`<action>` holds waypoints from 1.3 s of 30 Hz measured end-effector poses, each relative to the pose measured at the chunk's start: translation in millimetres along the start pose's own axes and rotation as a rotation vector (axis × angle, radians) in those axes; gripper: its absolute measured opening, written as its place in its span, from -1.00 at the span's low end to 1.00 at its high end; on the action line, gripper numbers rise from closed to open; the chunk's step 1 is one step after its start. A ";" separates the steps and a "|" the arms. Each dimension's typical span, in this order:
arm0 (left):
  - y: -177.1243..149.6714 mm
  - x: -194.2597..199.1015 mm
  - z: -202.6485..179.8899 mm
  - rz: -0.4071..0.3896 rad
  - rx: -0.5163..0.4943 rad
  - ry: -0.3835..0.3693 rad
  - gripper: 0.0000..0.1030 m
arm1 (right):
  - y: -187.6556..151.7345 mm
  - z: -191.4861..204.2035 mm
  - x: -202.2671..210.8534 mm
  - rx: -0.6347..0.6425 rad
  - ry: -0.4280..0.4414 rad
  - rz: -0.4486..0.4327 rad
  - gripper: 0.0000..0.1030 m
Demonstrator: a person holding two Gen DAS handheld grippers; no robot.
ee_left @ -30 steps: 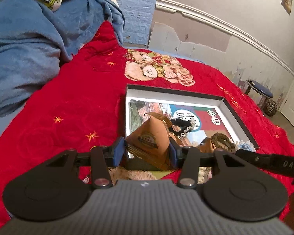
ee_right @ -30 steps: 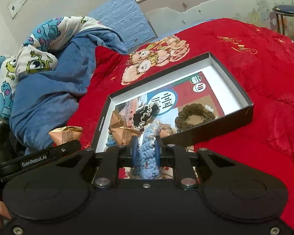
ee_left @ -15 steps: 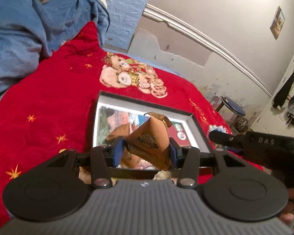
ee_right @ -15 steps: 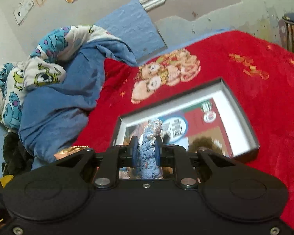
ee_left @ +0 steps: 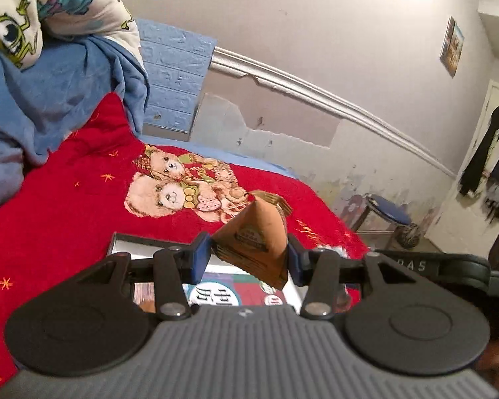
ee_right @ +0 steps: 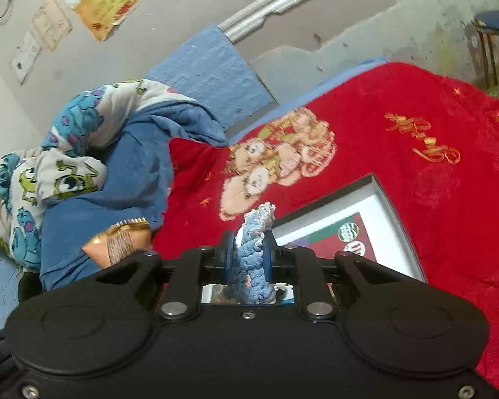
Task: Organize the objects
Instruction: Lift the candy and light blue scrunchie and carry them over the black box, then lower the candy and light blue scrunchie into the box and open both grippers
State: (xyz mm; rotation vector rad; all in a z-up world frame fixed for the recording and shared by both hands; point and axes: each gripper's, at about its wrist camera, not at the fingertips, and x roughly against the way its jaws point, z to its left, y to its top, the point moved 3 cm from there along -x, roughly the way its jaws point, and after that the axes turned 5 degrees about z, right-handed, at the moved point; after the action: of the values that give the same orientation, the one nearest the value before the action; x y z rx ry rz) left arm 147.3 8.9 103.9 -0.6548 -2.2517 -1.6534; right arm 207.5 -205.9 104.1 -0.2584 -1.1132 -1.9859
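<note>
Blue pads of the left claw (ee_left: 249, 259) are clamped on a brown paper packet (ee_left: 254, 242), one pad on each side; the jaws stand moderately apart to fit its width. The packet is roughly triangular, with a printed round label on its face and a crimped top edge, and it is held clear above the shallow box (ee_left: 123, 241) that lies on the bed. The right claw (ee_right: 248, 259) is almost closed, its pads pressed on a blue knitted piece (ee_right: 251, 266) with a pale fringe at the top end. This piece stands upright between the pads and is also held off the bed.

The box has a dark rim, white inner walls and a printed sheet on its bottom (ee_right: 349, 236). It rests on the red blanket (ee_left: 66, 206), near the teddy-bear print (ee_left: 179, 186). In both views the claw body hides most of the box, so its contents cannot be made out. In the right wrist view the packet appears at the left, partly cut off by the claw body. A blue quilt (ee_right: 93, 206) and a cartoon-print cover (ee_right: 63, 179) are heaped at the head of the bed. A stool (ee_left: 386, 214) stands beside the bed by the wall.
</note>
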 end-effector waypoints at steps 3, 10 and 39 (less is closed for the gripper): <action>-3.7 -25.2 2.2 0.029 0.007 0.011 0.00 | 4.4 -13.5 -18.1 -0.029 -0.015 0.025 -0.66; -24.3 -68.8 3.2 0.102 -0.057 0.068 0.00 | 16.6 -25.7 -51.8 -0.018 0.000 -0.016 -0.66; -80.0 -139.2 -31.1 0.287 -0.223 0.241 0.00 | -13.6 -105.1 -116.4 -0.032 -0.113 0.055 -0.66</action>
State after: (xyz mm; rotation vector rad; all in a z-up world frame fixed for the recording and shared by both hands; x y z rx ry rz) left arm 225.2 -67.6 -17.8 -0.7452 -1.7342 -1.7440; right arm 293.1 -219.4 -27.3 -0.4180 -1.1339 -1.9617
